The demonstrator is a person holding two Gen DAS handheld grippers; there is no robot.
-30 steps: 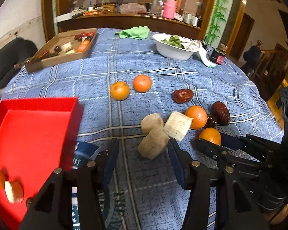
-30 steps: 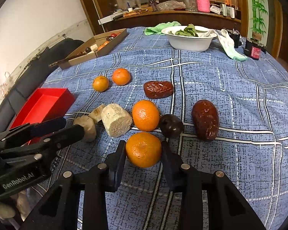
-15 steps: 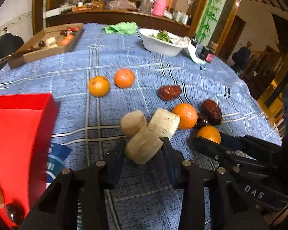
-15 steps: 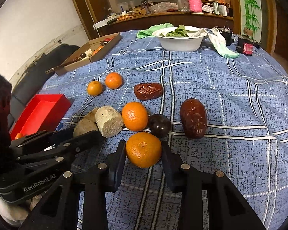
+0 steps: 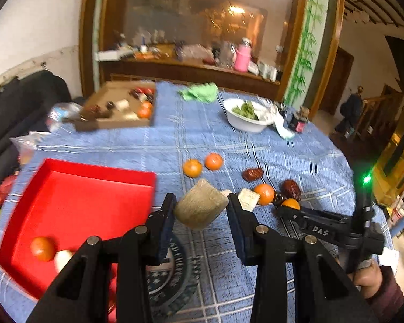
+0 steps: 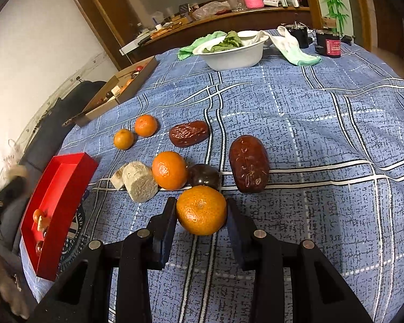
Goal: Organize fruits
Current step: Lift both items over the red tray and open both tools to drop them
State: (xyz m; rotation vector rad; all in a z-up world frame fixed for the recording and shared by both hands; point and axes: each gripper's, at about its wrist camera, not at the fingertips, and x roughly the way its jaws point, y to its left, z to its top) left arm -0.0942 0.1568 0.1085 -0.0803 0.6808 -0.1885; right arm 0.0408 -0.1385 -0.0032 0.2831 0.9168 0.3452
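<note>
1. The left gripper (image 5: 200,210) is closed on a beige cylinder piece (image 5: 200,207), held above the blue tablecloth (image 5: 229,140) beside the red tray (image 5: 78,204).
2. The right gripper (image 6: 201,216) has its fingers around a mandarin (image 6: 201,210) on the cloth; whether they press it, I cannot tell.

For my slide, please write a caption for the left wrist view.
Left gripper holds a beige chunk beside the red tray.

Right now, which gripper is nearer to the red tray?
Left. The left gripper, jaws shut on a beige chunk, is beside the red tray. The right gripper grips an orange farther away.
</note>
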